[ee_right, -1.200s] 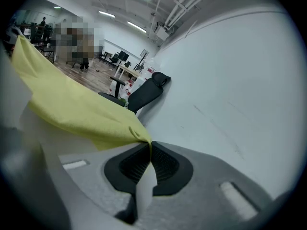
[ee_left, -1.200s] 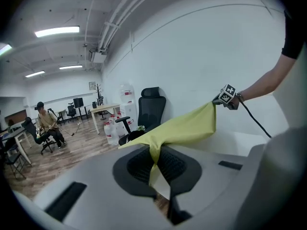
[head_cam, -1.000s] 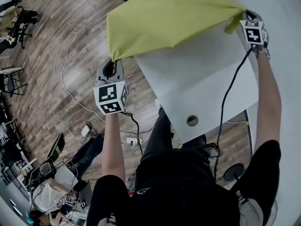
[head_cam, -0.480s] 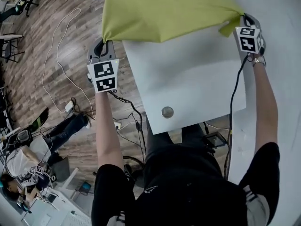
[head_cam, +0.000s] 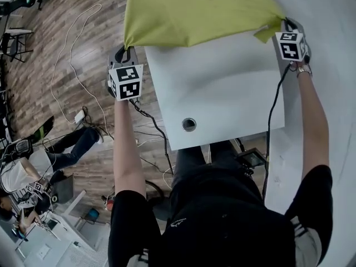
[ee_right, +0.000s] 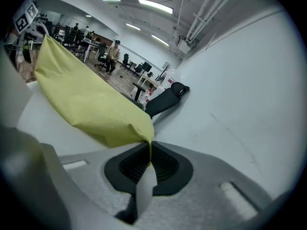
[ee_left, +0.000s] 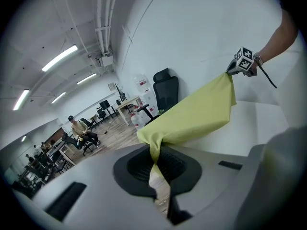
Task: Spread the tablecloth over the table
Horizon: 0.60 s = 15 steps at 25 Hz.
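A yellow-green tablecloth (head_cam: 194, 13) is stretched over the far half of the white table (head_cam: 222, 93). My left gripper (head_cam: 125, 52) is shut on its near left corner, just off the table's left edge. At the table's right edge my right gripper (head_cam: 283, 24) is shut on the other near corner. The left gripper view shows the cloth (ee_left: 187, 116) running from my jaws across to the right gripper (ee_left: 235, 70). In the right gripper view the cloth (ee_right: 91, 104) sags from my jaws toward the left gripper (ee_right: 33, 25). The near half of the tabletop is bare.
A round cable hole (head_cam: 189, 124) sits near the table's front edge. Cables (head_cam: 72, 88) trail over the wooden floor at left. A black office chair (ee_left: 165, 92) stands beyond the table by the white wall (head_cam: 328, 49). People sit at desks (ee_right: 112, 54) farther off.
The left gripper has shifted right toward the table's left edge. The cloth's near edge now lies straighter between the two grippers. The right gripper has hardly moved.
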Available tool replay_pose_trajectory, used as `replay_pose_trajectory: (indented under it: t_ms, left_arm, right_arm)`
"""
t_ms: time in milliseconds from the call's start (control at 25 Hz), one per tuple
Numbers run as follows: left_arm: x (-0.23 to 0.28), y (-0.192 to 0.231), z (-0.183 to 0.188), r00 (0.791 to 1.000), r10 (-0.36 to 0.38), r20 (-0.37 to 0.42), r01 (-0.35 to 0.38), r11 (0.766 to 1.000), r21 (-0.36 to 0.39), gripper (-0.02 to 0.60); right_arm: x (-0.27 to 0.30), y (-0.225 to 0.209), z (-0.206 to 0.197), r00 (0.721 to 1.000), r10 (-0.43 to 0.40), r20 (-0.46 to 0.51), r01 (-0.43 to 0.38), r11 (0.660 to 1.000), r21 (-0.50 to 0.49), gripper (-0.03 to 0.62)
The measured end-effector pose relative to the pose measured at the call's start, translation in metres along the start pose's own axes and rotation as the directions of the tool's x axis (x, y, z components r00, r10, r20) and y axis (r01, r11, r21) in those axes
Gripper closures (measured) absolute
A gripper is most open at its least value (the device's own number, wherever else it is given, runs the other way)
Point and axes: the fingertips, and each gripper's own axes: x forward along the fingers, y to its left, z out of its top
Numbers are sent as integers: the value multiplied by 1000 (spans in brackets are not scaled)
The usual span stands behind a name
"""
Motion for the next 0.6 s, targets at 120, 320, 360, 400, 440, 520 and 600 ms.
replay_pose_trajectory:
  t_ms: [120, 320, 360, 400, 440, 520, 600]
  left_arm:
    - [-4, -8, -14, 999, 12, -31, -12, 1000, -6, 574]
    - [-19, -21, -23, 999, 13, -52, -15, 999, -29, 574]
    - [-21, -24, -24, 998, 13, -55, -15, 999, -30, 574]
    - [-23, -26, -26, 998, 13, -58, -15, 999, -29, 574]
    - [-25, -28, -27, 998, 14, -60, -15, 1000, -27, 574]
    - [-28, -32, -29, 998, 16, -64, -18, 1000, -26, 574]
    - [-32, -34, -31, 997, 20, -69, -22, 999, -29, 574]
  right_arm:
    - [0, 4, -11, 1000, 10, -4, -10, 1000, -8, 585]
    - [-10, 8, -16, 1000, 29, 2, -29, 1000, -8, 585]
    - [-11, 9, -17, 999, 33, 4, -33, 999, -11, 585]
    - [-13, 10, -18, 999, 36, 7, -36, 999, -14, 585]
    - [-14, 11, -20, 999, 39, 10, -39, 999, -16, 585]
    - [-16, 12, -22, 999, 45, 14, -45, 999, -20, 585]
    - [-17, 11, -26, 999, 51, 13, -51, 998, -23, 585]
